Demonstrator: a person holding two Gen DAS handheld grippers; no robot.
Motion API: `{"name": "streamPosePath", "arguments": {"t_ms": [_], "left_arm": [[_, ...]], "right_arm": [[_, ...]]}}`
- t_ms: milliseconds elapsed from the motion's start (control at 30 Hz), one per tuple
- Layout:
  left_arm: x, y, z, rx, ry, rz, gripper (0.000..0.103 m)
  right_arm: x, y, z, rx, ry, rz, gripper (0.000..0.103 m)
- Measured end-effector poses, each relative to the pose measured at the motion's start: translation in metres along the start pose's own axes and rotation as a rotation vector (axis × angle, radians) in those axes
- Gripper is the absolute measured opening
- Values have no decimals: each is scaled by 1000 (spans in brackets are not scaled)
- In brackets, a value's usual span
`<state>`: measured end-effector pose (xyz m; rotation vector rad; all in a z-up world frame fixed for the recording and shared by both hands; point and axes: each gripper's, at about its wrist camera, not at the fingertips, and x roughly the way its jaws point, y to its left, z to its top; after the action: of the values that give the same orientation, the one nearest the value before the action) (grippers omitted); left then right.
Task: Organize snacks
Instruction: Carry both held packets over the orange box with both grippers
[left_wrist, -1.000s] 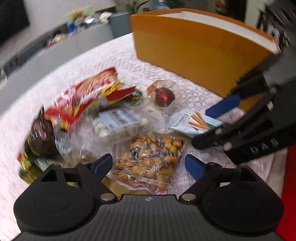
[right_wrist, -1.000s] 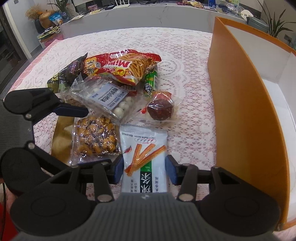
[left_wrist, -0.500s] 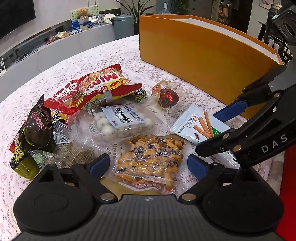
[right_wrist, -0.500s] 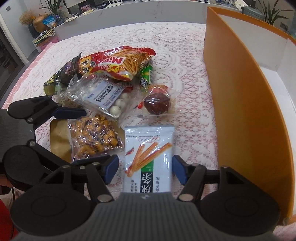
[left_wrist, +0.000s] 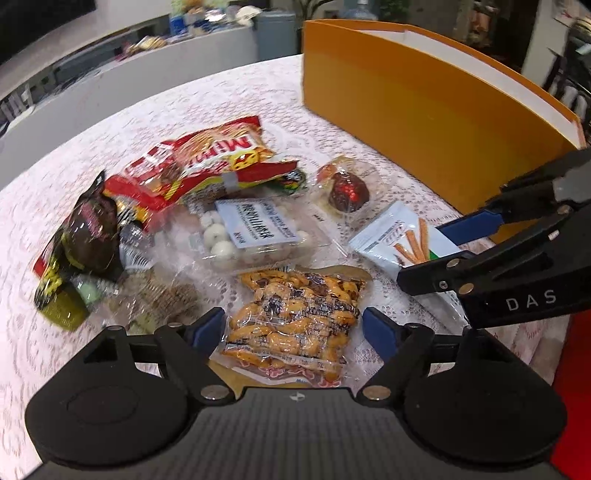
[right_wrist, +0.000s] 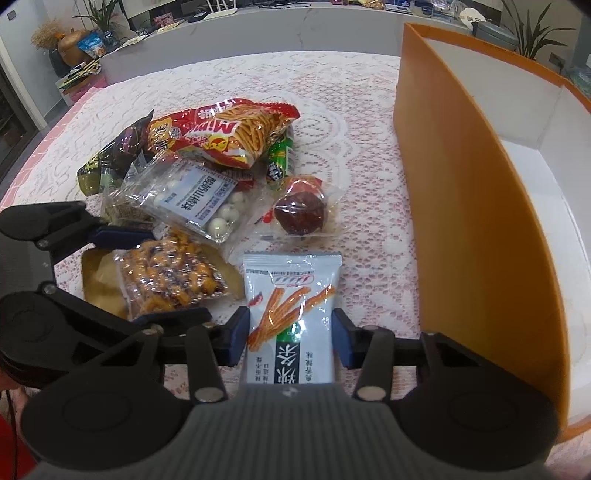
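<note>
The right gripper (right_wrist: 290, 341) straddles the pale blue foil sachet printed with orange sticks (right_wrist: 291, 314), which lies flat on the pink lace-covered table (right_wrist: 369, 229). Its jaws have just been closing and now stand at the sachet's two long edges, though I can't quite tell whether the pads are pressing yet. The sachet's long axis runs straight along the gripper's line, so the pinch comes across its narrow width. The tall orange cardboard box with a white inside (right_wrist: 461, 206) stands close on the gripper's right, probably where the snacks are meant to go.

The left gripper (left_wrist: 293, 328) hangs open over the clear packet of orange and dark glazed snacks (left_wrist: 295, 317); its jaws have just closed a little, flanking the packet without touching it. The right hand is the nearer to the box.
</note>
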<state>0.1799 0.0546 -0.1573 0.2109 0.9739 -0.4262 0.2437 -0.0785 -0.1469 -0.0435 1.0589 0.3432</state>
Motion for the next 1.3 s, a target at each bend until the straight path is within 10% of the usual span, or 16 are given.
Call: {"name": "streamPosePath", "arguments": {"t_ms": [867, 1300], "left_arm": [[-108, 6, 7, -367, -115, 165, 92], [-138, -56, 71, -302, -182, 141, 92]], "right_arm": [[-99, -6, 21, -1, -220, 27, 45], [-172, -61, 45, -69, -265, -55, 45]]}}
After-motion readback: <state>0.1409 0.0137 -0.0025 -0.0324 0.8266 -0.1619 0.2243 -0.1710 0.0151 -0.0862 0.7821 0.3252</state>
